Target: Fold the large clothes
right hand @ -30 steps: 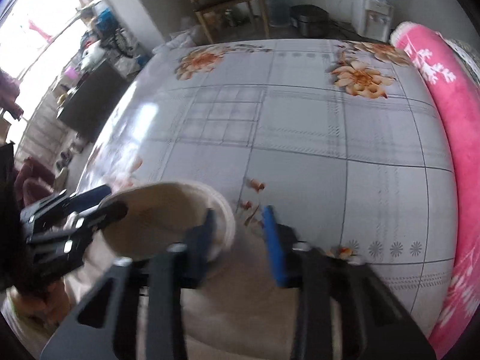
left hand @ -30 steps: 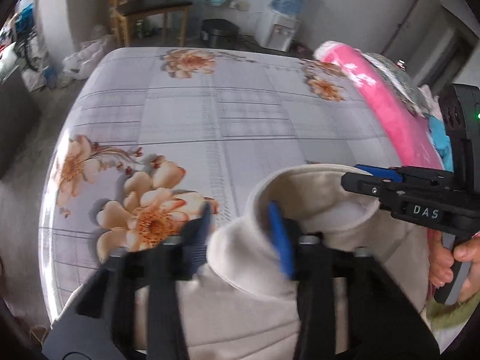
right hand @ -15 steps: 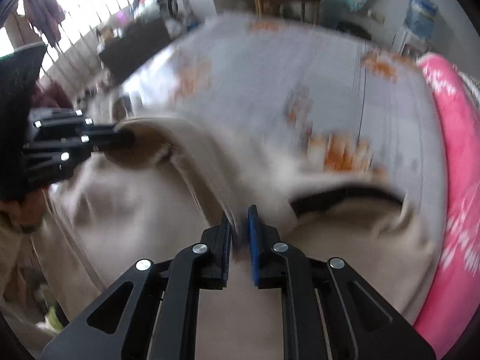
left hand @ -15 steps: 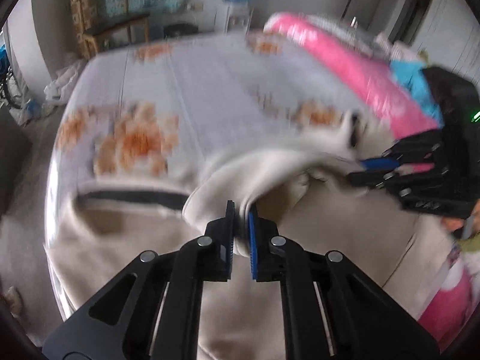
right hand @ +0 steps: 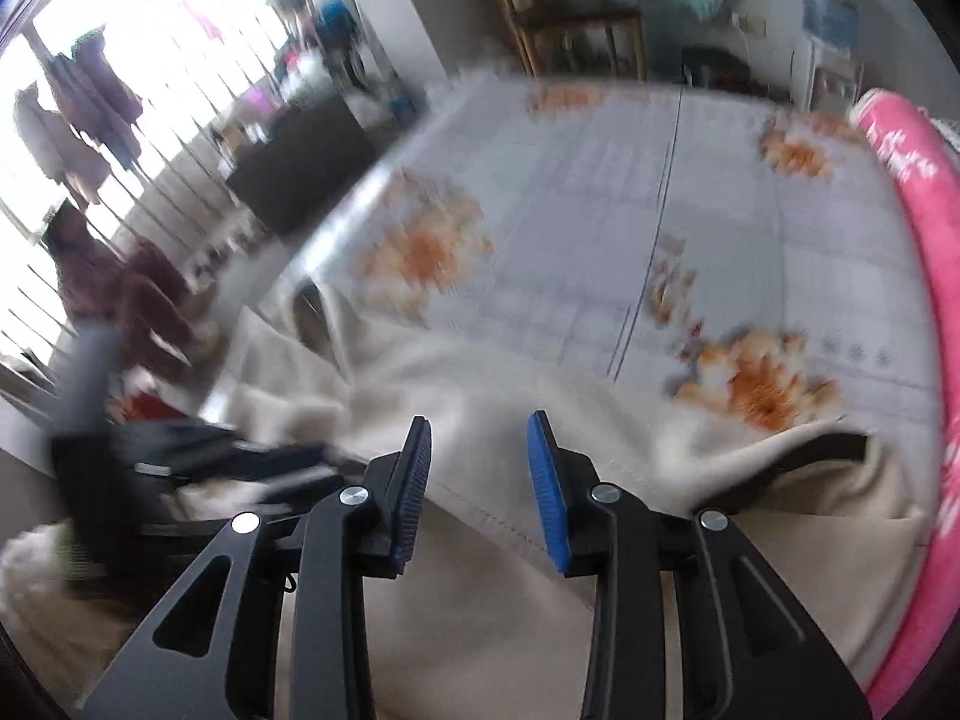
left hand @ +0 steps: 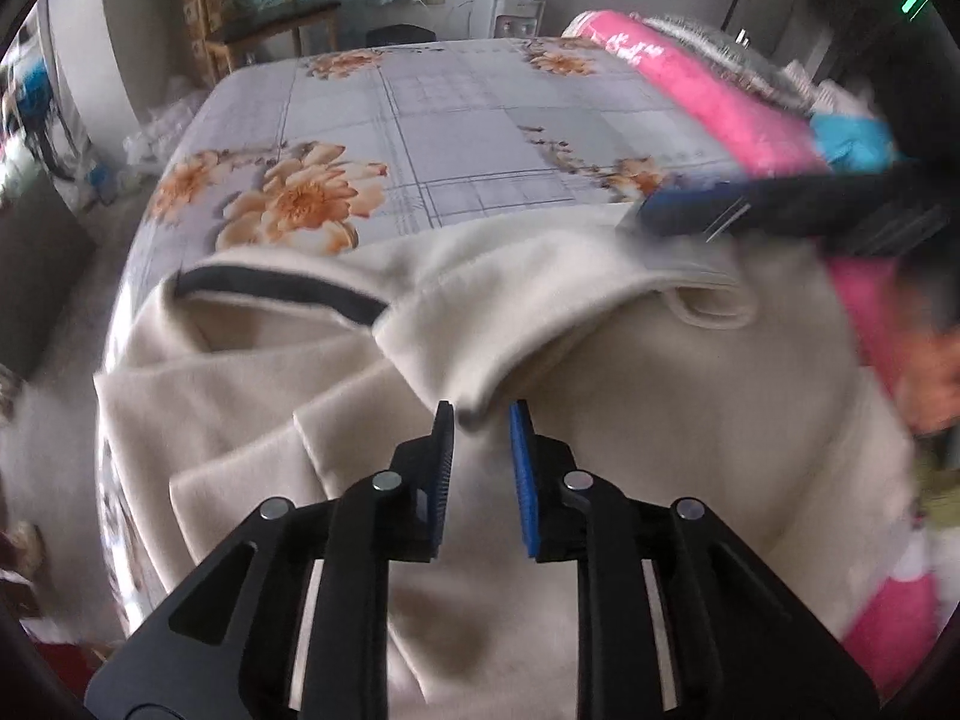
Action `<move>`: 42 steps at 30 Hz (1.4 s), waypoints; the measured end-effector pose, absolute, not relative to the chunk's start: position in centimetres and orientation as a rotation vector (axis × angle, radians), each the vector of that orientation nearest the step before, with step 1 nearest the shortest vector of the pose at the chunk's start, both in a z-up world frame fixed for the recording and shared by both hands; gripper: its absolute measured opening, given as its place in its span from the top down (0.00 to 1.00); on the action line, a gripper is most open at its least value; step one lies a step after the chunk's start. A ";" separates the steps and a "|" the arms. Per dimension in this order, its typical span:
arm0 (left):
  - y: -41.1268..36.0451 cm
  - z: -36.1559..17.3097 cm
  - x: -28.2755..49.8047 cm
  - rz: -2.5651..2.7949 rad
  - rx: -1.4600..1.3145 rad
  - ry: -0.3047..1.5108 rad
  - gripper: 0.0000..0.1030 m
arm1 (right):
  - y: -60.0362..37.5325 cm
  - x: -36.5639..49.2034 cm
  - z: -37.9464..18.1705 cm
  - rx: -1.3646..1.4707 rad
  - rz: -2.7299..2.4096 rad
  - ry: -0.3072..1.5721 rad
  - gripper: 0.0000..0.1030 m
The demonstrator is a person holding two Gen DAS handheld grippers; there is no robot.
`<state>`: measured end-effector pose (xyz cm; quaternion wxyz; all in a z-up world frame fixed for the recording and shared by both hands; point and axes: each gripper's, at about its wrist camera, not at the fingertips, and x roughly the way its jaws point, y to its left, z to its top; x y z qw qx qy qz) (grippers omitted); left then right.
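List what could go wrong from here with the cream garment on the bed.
1. Both sets of jaws are opening, so the folded flap of the cream garment may slump out of line; the left gripper has a fabric corner between its jaws without pinching it.
2. The garment's left part lies bunched near the edge of the floral bed sheet and might slide off.
3. The right gripper stands open just above the cloth and could snag it while withdrawing.

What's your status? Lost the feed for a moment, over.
Left gripper and right gripper opening, pads clear of cloth. Cream coat lies rumpled on the floral bedsheet, unfolded. Nothing in the way.
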<state>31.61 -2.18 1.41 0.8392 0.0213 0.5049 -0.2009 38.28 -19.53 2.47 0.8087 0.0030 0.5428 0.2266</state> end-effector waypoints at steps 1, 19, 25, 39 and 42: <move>-1.4 2.1 31.1 -0.450 0.006 1.062 0.82 | -19.1 37.7 1.1 -0.026 0.477 1.187 0.68; -3.1 -0.9 34.7 -0.405 0.034 1.036 0.82 | -23.9 34.5 0.6 -0.184 0.403 1.151 0.67; -2.4 -0.4 33.6 -0.428 0.066 1.037 0.82 | -25.1 33.8 3.9 -0.102 0.410 1.118 0.67; -1.2 0.1 33.9 -0.382 -0.037 1.121 0.78 | -23.8 33.3 1.5 -0.073 0.315 1.172 0.67; -0.3 1.7 33.0 -0.334 -0.035 1.165 0.74 | -24.6 30.1 3.9 -0.026 0.301 1.139 0.63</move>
